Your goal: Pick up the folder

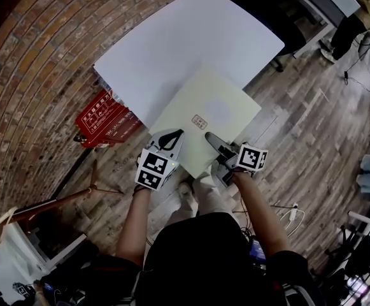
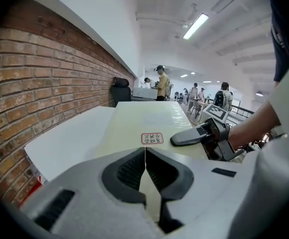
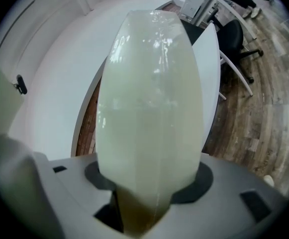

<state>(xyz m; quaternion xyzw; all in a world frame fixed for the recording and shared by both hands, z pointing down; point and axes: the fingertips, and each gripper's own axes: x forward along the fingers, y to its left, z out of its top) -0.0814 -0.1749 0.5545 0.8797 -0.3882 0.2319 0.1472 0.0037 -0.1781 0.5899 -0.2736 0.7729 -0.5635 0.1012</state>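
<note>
A pale cream folder (image 1: 210, 110) with a small red-framed label (image 1: 199, 121) lies partly on the white table (image 1: 172, 43), its near end sticking out past the table edge. My left gripper (image 1: 172, 137) is shut on the folder's near left corner; in the left gripper view the thin folder (image 2: 149, 121) runs in between the closed jaws of the left gripper (image 2: 145, 156). My right gripper (image 1: 214, 143) is shut on the near right edge. In the right gripper view the folder (image 3: 149, 93) fills the middle and disappears into the right gripper (image 3: 134, 205). The right gripper (image 2: 184, 138) also shows in the left gripper view.
A brick wall (image 1: 25, 75) runs along the table's left side, with a red sign box (image 1: 102, 120) on the floor beside it. A black office chair (image 3: 234, 39) stands beyond the table on the wooden floor (image 1: 312, 126). Several people (image 2: 161, 83) stand far off in the room.
</note>
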